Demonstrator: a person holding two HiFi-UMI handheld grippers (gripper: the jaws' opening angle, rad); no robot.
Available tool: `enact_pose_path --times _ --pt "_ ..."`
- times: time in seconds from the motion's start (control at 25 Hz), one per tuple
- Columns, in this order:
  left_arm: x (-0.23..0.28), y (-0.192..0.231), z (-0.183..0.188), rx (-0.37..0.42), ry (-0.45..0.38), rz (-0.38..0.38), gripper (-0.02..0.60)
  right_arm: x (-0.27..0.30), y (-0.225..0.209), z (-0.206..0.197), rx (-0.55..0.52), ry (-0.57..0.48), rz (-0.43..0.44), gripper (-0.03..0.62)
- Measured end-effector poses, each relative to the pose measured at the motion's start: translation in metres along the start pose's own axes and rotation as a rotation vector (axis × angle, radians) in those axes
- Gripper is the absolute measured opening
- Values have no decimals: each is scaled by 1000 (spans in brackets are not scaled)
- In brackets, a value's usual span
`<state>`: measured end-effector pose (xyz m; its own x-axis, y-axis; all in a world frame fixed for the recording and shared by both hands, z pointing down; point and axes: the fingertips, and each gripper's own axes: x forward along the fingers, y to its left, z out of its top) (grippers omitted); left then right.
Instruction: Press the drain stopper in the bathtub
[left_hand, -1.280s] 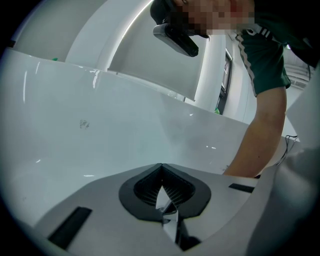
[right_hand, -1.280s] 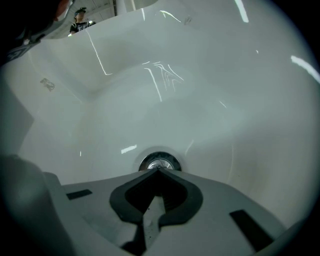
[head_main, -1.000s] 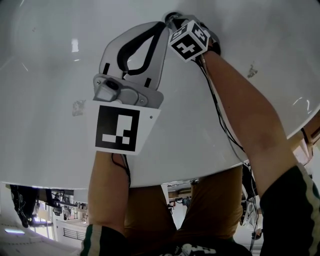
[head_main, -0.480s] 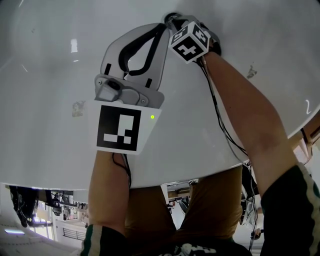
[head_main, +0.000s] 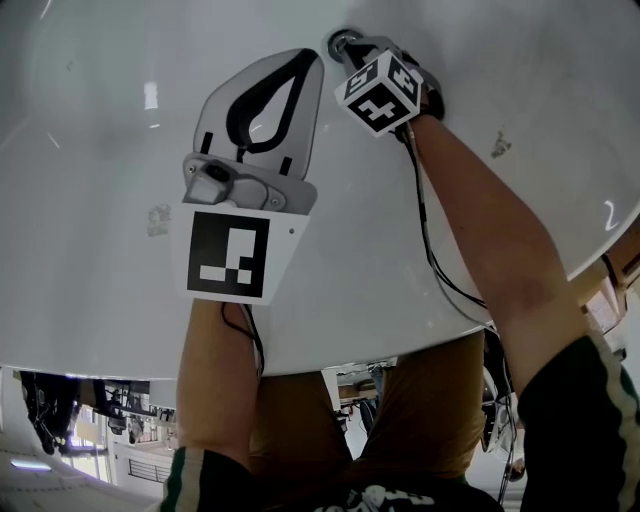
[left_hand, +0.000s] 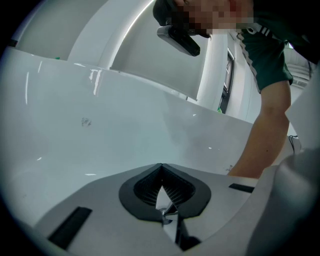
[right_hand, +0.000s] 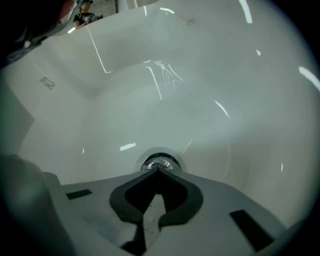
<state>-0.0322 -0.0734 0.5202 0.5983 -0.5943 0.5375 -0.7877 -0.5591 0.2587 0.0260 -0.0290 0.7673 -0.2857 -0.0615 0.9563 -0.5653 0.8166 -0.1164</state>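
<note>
The chrome drain stopper sits in the floor of the white bathtub. My right gripper is shut, and its joined tips rest at the near edge of the stopper. In the head view the stopper peeks out at the top, just beyond the right gripper and its marker cube. My left gripper hovers beside it to the left, shut and empty. In the left gripper view the left gripper faces a bare tub wall.
The tub's near rim runs across the head view, with the person's legs behind it. A black cable runs along the right forearm. Small scuff marks dot the tub surface. The right arm fills the right side of the left gripper view.
The left gripper has shifted slightly to the left. The right gripper's cube has moved a little toward me, uncovering more of the stopper. Both grippers have stayed shut.
</note>
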Motion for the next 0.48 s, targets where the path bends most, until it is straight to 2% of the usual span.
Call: enact_pose_path --times 0.48 --pt "1 -2 5 18 -14 -14 8 0 -1 0 14 -15 -13 16"
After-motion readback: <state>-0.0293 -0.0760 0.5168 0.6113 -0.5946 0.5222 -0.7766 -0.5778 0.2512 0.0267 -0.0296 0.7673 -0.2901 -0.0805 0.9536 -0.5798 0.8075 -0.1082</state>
